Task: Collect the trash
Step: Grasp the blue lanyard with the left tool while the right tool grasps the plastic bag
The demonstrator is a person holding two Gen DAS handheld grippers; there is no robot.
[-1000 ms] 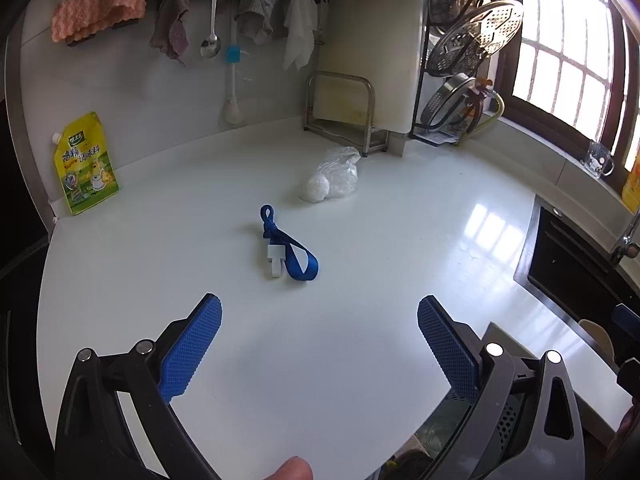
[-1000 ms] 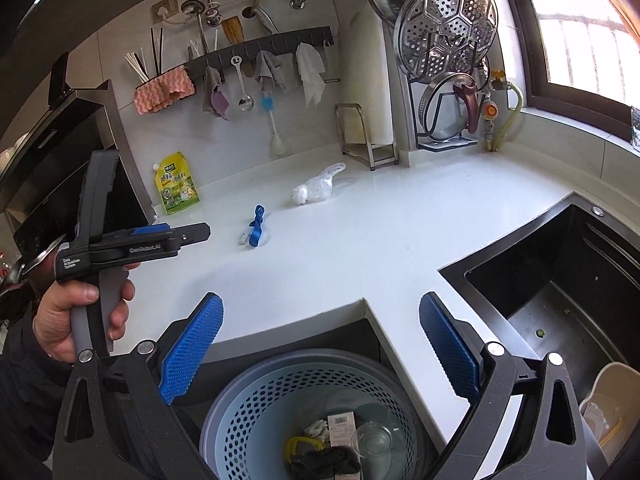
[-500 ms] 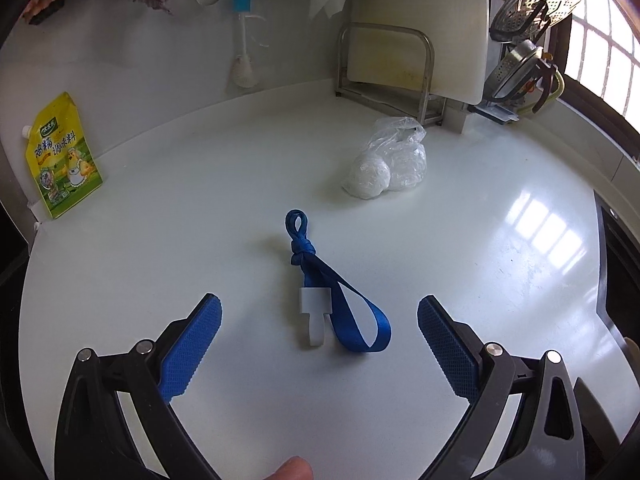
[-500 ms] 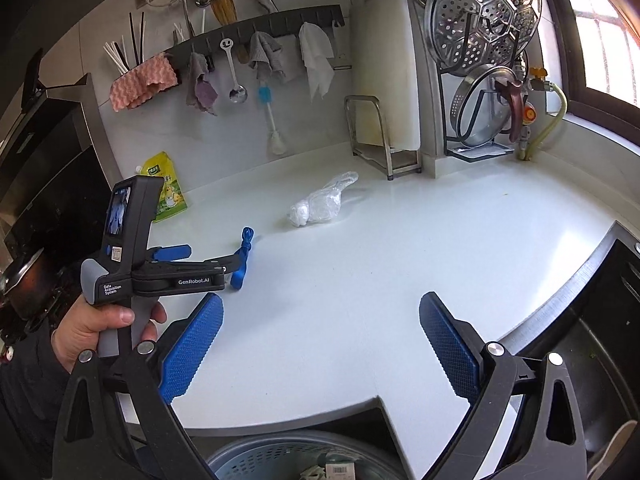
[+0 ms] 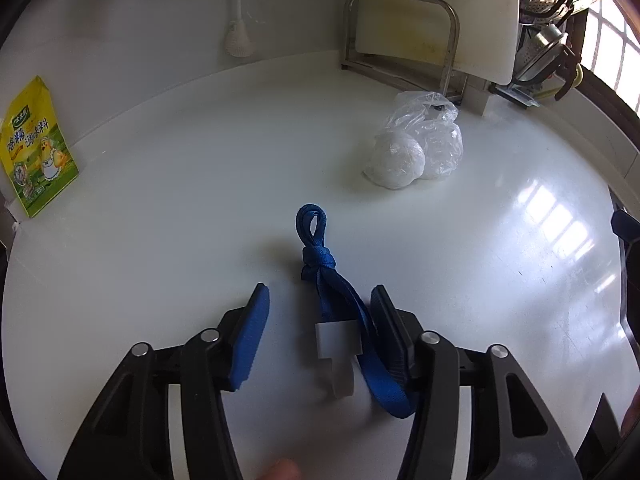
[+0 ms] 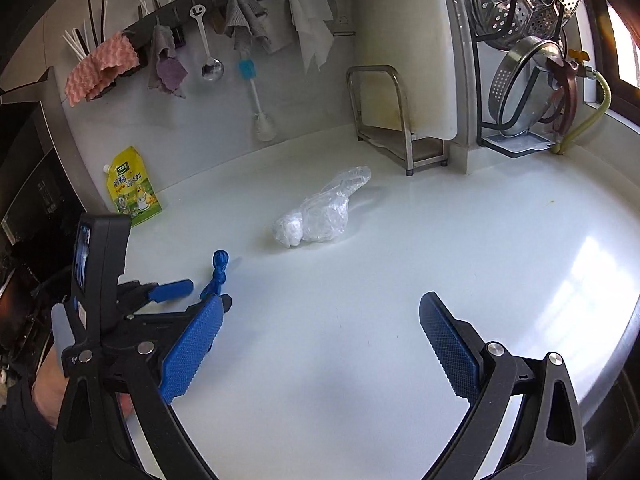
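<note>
A knotted blue strap point(image 5: 320, 258) with a white plastic hook point(image 5: 338, 354) lies on the white counter. My left gripper point(image 5: 320, 312) is around it, jaws partly closed; the right pad touches the strap, the left pad stands apart. The strap's knot also shows in the right wrist view point(image 6: 219, 266), beside the left gripper point(image 6: 188, 294). A crumpled clear plastic bag with white balls point(image 5: 416, 148) lies farther back, also in the right wrist view point(image 6: 316, 218). My right gripper point(image 6: 320, 344) is open and empty above the counter.
A yellow seasoning pouch point(image 5: 34, 148) leans on the back wall at left. A cutting board in a metal rack point(image 5: 424, 28) stands at the back. A pot-lid rack point(image 6: 528, 56) stands at the right. Cloths and utensils hang on a wall rail point(image 6: 240, 12).
My left gripper moved forward and down over the blue strap and its jaws narrowed around it. My right gripper moved forward over the counter; the bin has left its view.
</note>
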